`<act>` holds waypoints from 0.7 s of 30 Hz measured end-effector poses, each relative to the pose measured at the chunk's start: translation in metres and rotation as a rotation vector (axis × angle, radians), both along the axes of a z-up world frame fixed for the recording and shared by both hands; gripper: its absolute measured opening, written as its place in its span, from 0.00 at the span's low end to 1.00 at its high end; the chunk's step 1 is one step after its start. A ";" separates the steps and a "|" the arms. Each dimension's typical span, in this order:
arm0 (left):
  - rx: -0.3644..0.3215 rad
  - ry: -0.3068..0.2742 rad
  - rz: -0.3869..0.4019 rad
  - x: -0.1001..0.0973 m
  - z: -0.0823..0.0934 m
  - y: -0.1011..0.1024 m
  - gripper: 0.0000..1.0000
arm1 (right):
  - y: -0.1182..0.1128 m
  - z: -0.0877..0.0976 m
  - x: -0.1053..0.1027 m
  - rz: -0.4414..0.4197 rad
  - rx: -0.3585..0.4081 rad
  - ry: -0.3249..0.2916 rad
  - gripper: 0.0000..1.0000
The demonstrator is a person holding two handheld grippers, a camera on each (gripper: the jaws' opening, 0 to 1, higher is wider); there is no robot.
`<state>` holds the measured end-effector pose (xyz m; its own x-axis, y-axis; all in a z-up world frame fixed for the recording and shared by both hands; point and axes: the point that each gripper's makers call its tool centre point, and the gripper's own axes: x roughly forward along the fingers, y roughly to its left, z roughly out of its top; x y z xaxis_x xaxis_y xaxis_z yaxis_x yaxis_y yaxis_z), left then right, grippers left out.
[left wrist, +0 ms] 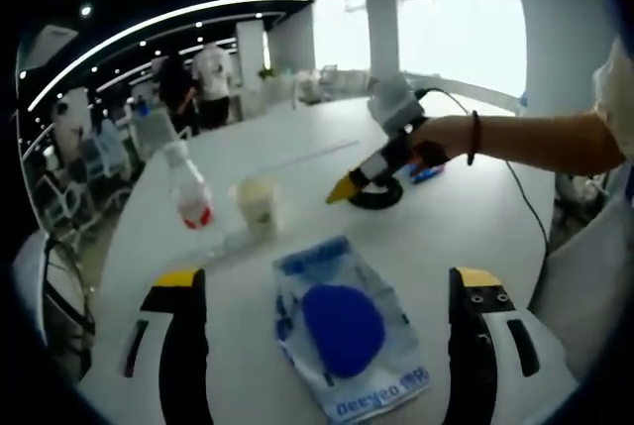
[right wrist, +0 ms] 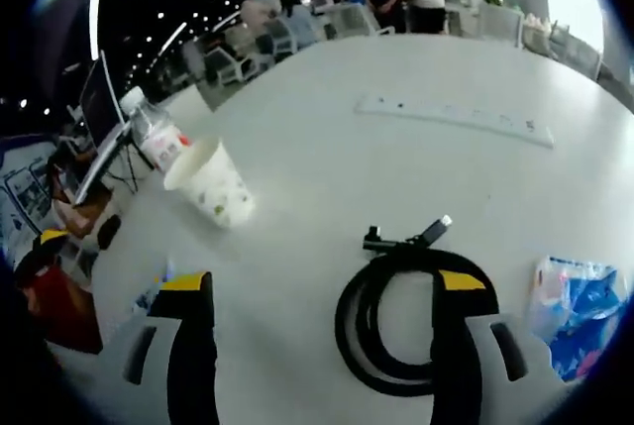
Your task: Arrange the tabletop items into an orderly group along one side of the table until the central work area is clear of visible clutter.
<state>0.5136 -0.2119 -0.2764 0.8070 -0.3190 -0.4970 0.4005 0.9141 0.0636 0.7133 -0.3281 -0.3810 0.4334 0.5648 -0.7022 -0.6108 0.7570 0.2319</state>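
Right hand-held gripper (right wrist: 322, 291) wide open, empty, straddling coiled black cable (right wrist: 391, 321); next, close and carry benchside.

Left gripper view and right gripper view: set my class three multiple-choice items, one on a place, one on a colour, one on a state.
1. Where does the packet lie?
A. between the left gripper's jaws
B. beside the bottle
C. under the cup

2. What colour is the coiled cable?
A. white
B. black
C. red

3. How do the right gripper's jaws stand?
A. shut on the cup
B. shut on the cable
C. open

Answers: 1 A, it lies on the table between the left gripper's jaws. 2 B, the coil is black. 3 C, a wide gap parts them.
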 end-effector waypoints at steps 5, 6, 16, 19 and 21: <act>-0.001 -0.005 0.023 0.002 0.002 0.004 0.99 | -0.004 -0.011 0.001 -0.029 -0.032 0.029 0.74; -0.008 -0.006 0.030 0.002 0.002 0.005 0.99 | -0.004 -0.009 0.004 -0.035 -0.040 0.008 0.71; 0.018 0.005 0.035 0.000 0.000 0.009 0.99 | -0.012 -0.016 0.018 -0.241 -0.084 0.018 0.39; 0.009 0.008 0.038 -0.001 0.000 0.010 0.99 | -0.012 -0.015 0.019 -0.305 -0.083 0.027 0.37; 0.006 0.008 0.038 -0.001 0.001 0.011 0.99 | -0.015 -0.016 0.020 -0.333 -0.100 0.025 0.32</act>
<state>0.5129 -0.2005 -0.2755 0.8143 -0.2851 -0.5056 0.3659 0.9283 0.0658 0.7335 -0.3435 -0.3973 0.5639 0.3231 -0.7600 -0.3218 0.9335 0.1582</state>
